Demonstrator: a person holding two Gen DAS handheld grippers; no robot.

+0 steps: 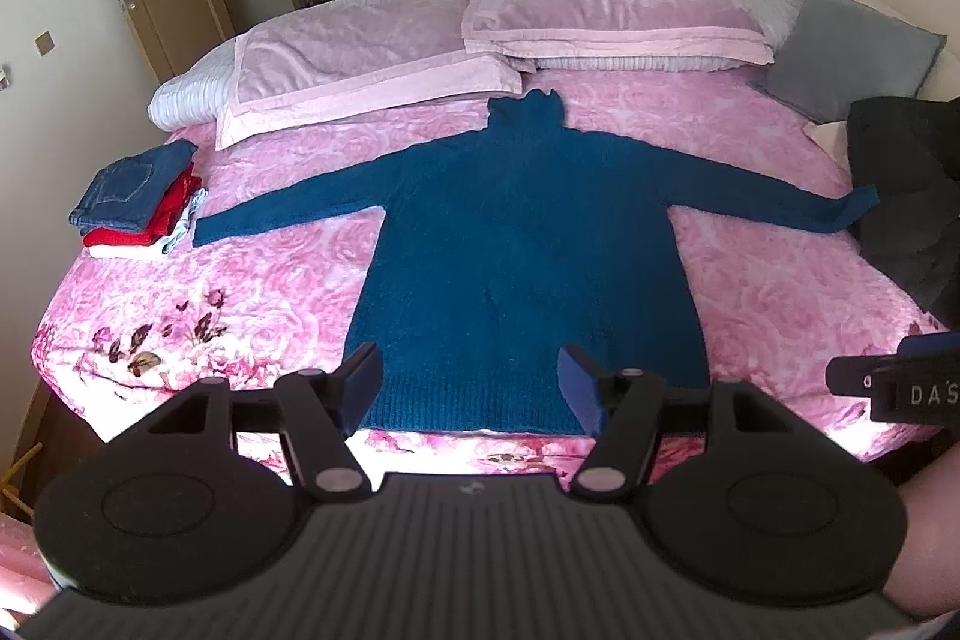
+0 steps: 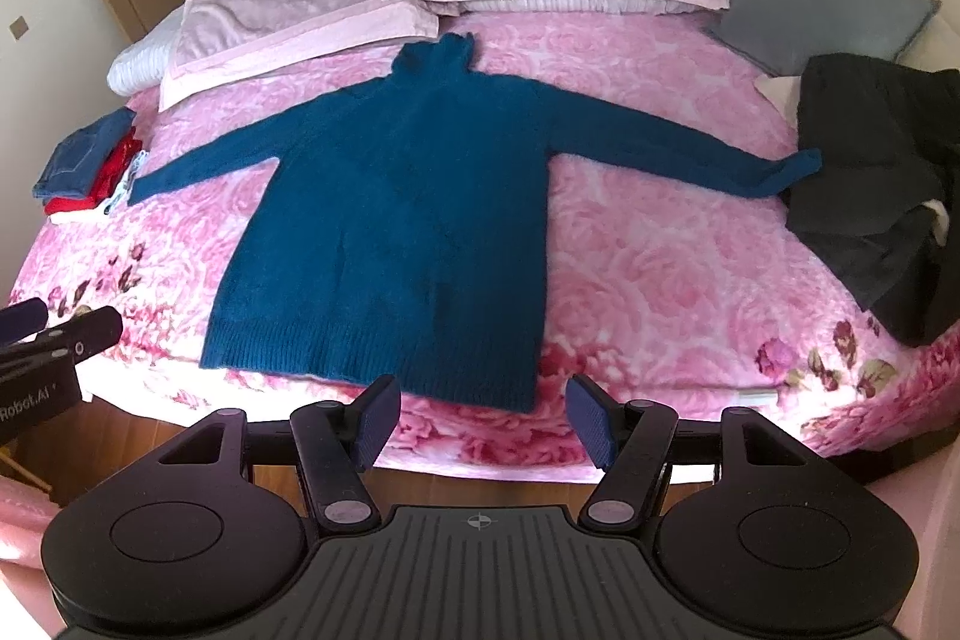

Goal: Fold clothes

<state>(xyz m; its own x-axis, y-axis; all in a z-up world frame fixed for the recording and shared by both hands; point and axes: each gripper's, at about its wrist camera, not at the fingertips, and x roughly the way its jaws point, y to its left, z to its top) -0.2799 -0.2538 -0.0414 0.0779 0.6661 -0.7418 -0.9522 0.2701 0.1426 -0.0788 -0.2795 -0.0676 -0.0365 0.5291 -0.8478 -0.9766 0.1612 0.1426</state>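
A teal knitted sweater (image 1: 528, 244) (image 2: 390, 196) lies flat on the pink flowered bed, both sleeves spread wide, collar toward the pillows, hem at the near edge. My left gripper (image 1: 471, 388) hangs open above the hem, nothing between its fingers. My right gripper (image 2: 483, 421) is open too, over the bed's near edge just past the hem's right corner, holding nothing. Each gripper shows at the edge of the other's view: the right gripper (image 1: 900, 385) and the left gripper (image 2: 54, 334).
A stack of folded clothes (image 1: 138, 202) (image 2: 90, 166), jeans on top, sits at the bed's left edge by the left cuff. A dark garment heap (image 1: 912, 196) (image 2: 882, 196) lies at the right by the other cuff. Pillows (image 1: 606, 4) and a grey cushion (image 2: 828, 4) line the head.
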